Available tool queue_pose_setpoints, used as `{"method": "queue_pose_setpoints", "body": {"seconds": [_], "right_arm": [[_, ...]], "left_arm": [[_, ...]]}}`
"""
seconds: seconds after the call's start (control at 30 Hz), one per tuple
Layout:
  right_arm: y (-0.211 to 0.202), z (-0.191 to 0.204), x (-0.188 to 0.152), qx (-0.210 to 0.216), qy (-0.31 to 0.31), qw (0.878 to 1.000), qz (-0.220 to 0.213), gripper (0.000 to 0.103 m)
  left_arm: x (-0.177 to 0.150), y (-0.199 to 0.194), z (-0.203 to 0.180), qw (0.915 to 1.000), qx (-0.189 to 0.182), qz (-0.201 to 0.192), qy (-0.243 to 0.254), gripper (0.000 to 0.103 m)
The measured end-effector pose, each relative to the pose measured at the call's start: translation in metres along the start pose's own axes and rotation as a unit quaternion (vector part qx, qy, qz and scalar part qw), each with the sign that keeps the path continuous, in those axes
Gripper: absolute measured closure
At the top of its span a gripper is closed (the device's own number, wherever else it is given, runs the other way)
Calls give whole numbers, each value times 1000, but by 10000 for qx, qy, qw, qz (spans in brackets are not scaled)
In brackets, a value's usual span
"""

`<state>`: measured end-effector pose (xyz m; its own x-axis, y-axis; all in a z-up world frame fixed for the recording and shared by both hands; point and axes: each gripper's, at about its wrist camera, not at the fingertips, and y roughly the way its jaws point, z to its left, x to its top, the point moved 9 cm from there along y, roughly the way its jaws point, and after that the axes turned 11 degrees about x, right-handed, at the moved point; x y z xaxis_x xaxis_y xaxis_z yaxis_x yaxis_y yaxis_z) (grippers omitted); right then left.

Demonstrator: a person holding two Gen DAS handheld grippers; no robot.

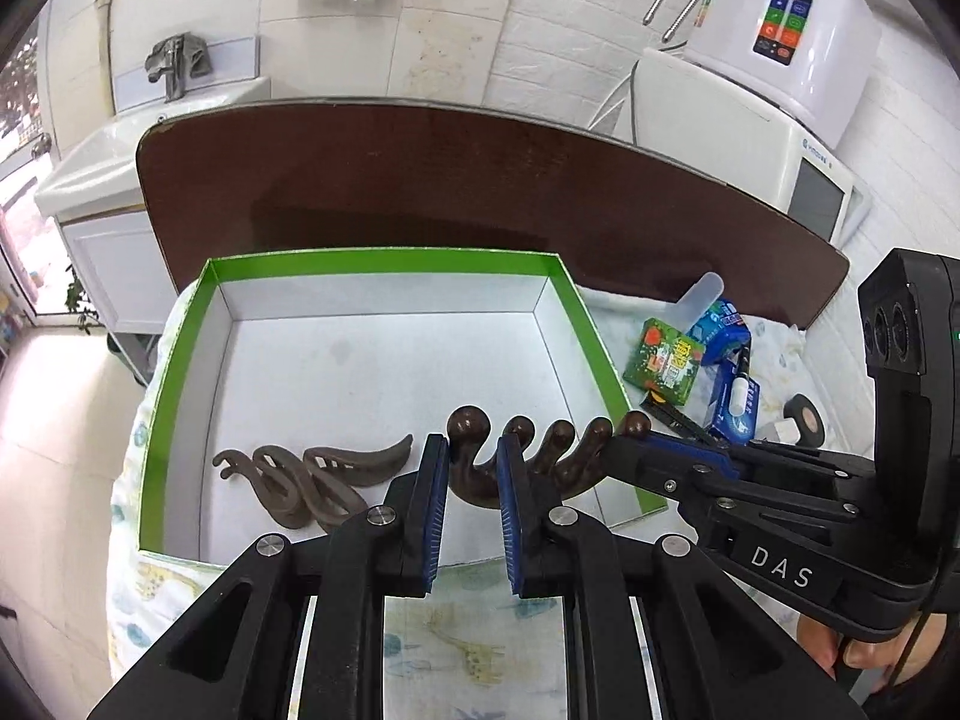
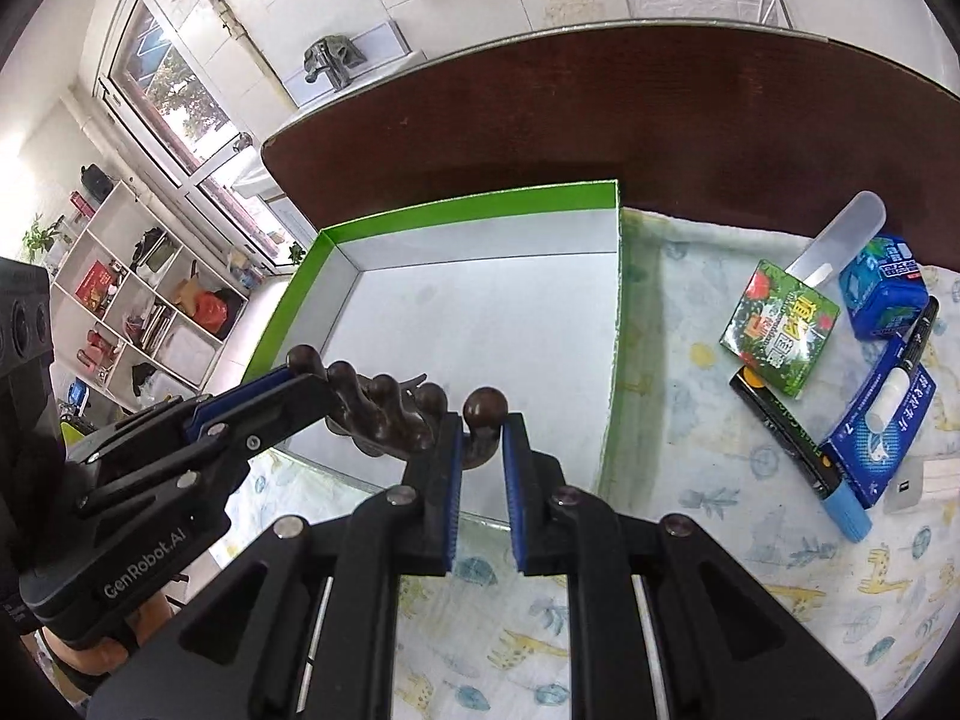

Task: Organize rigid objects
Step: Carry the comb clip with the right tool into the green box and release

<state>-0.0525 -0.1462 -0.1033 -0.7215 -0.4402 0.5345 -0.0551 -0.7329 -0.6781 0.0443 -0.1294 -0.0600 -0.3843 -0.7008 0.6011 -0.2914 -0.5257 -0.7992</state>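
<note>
A dark brown wooden massager with several ball-tipped prongs hangs over the front edge of the green box, held from both ends. My left gripper is shut on its leftmost prong. From the right, my right gripper is shut on the far ball. In the right wrist view, my right gripper clamps one ball-tipped prong of the massager, and my left gripper pinches the opposite end, over the white-lined box. A curved, carved brown piece lies on the box floor.
Right of the box, on the animal-print cloth, lie a green packet, blue packets, a black marker, a clear tube and a black tape roll. The brown tabletop continues behind. A white appliance stands at the back right.
</note>
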Motion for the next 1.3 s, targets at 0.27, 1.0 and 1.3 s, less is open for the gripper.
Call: {"method": "queue_pose_setpoints", "body": {"seconds": [0.27, 1.0, 1.3], "right_arm": [[41, -4, -3, -117, 18, 9992, 386, 89], [44, -6, -12, -98, 236, 9988, 429, 85], [1, -25, -19, -252, 342, 9991, 26, 89]], "left_arm": [[-17, 22, 10, 9994, -109, 328, -99, 89], [-29, 27, 36, 9951, -100, 709, -680, 89], [-11, 1, -20, 9985, -455, 303, -85, 89]]}}
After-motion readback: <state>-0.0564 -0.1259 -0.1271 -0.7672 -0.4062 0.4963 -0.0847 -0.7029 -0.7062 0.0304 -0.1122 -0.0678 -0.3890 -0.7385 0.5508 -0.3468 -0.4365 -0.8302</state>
